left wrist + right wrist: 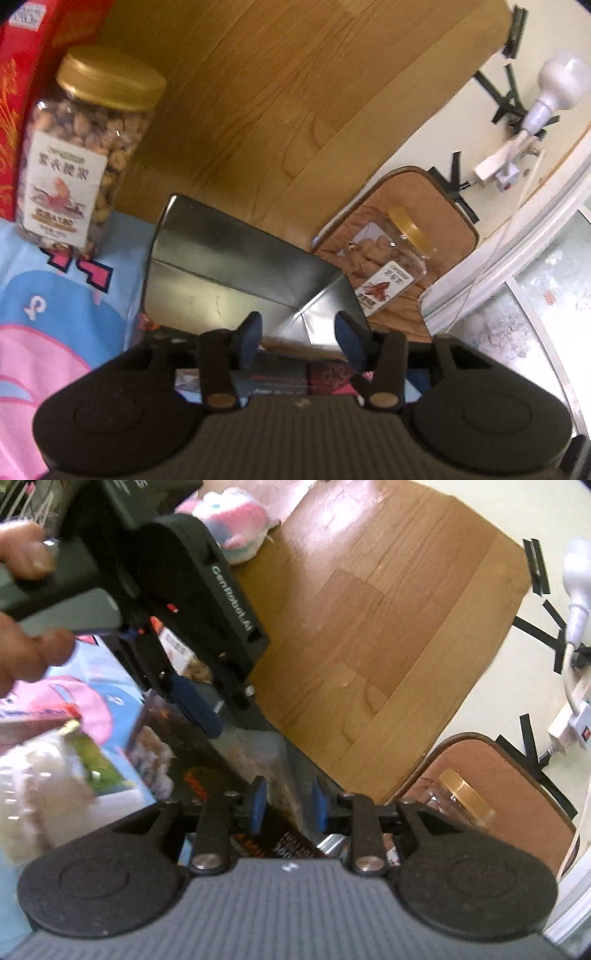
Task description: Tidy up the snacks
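Nut jar (86,147) beside red box (22,74)

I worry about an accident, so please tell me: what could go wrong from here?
1. The shiny dark snack bag sits near the edge of the wooden table; a push may drop it onto the brown chair cushion.
2. The two hand-held grippers work close together and may collide.

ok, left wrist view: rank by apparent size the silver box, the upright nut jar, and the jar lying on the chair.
1. silver box, largest, though it is nearest the camera.
2. upright nut jar.
3. jar lying on the chair, smallest; it is farther off, so true size against the upright jar is unsure.
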The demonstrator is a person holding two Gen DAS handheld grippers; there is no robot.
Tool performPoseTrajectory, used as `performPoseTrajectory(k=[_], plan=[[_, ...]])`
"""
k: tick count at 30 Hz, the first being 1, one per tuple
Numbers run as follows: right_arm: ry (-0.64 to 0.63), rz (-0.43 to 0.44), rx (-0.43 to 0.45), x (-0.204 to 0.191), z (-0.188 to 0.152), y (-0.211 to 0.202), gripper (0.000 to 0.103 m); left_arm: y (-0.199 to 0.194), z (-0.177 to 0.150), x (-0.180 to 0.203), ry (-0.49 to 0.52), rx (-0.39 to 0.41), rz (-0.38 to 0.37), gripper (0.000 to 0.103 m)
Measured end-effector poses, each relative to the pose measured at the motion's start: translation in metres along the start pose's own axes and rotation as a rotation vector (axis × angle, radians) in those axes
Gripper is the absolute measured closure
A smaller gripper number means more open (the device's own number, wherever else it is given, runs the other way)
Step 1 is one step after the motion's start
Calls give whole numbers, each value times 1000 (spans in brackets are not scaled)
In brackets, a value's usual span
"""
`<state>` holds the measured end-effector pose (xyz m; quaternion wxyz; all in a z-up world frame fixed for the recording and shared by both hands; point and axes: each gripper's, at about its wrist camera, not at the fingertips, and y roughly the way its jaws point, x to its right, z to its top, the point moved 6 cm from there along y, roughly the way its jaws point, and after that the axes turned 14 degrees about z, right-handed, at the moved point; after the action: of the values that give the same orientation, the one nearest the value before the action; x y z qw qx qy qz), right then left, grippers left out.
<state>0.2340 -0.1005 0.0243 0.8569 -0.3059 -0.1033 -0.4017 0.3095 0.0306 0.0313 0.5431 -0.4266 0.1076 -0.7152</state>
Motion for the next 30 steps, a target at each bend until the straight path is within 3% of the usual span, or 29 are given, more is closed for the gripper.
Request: performPoseTrajectory(k=[4,10,12,14,17,20,24,30], plan=[[108,64,26,-15,-6,-35,72,-40,-16,-7,35,33,-16,57],[476,316,34,-37,-27,-59,72,-75,-61,-43,16,-1,-26,57],[548,368,17,-49,-35,-58,63,-75,-75,-52,9,-28,-16,48],[579,367,-3,-57,-39,-52,52,-72,-87,-57,-6,-56,-19,46],[598,414,-23,-74,-40,-41,49,-65,-102,-60,0,-75,12,46],[583,410,-68,-91,-39,-31,51,-63,-113,-55,20,-85,1,49],[581,360,-28,-91,-26,-52,58,-72,-123,-40,69,-81,5,49],[538,293,11,-90,-25,-88,59,-82,-138,-25,32,-104,-68,49]])
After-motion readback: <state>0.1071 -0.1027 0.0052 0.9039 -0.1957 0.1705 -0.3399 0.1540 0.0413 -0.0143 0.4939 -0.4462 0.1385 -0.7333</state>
